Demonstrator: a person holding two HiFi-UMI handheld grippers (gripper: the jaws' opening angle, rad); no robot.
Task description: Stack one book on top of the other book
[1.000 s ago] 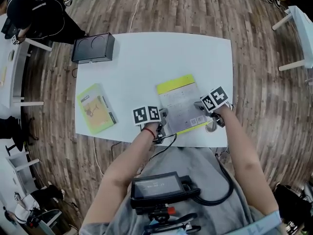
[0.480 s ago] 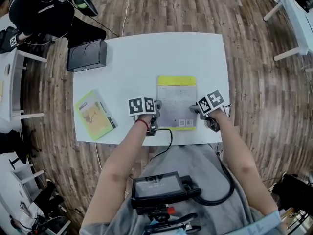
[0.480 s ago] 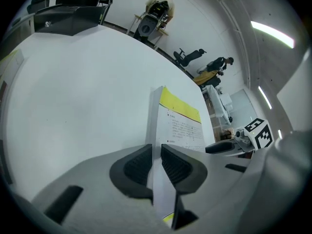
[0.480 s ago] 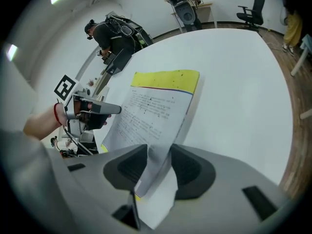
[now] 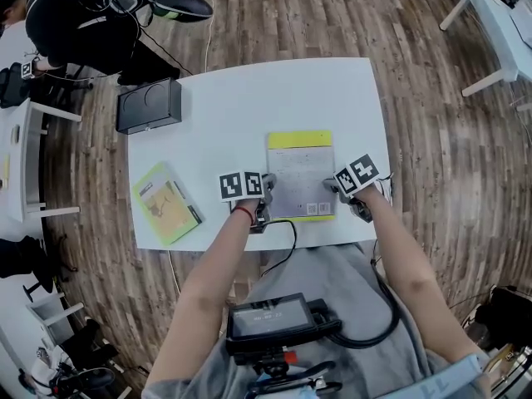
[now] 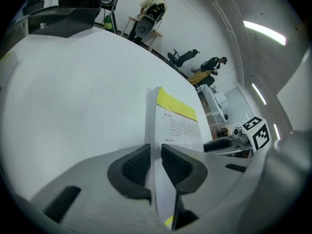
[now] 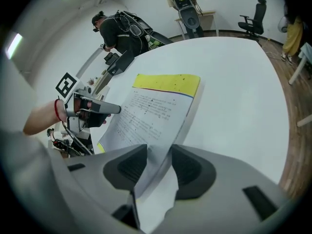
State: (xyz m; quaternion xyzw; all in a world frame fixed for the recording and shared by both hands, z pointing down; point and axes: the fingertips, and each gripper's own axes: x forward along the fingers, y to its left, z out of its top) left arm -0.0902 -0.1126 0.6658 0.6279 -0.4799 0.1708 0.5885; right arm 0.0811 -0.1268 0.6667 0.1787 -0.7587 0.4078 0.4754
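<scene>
A book with a grey-white cover and a yellow band lies near the table's front edge, square to it. My left gripper is shut on its left edge; in the left gripper view the pads pinch that thin edge of the book. My right gripper is shut on the right edge. In the right gripper view the book runs between the jaws and both pads meet it. A second, green book lies flat at the table's left, apart from both grippers.
A black box stands at the white table's back left corner. A person in black is beyond it, by a side desk. More white tables stand at the right. Wooden floor lies all around.
The yellow-banded book has turned from slanted to square with the table's front edge, and both grippers have moved with it. Over the last half second it has kept still.
</scene>
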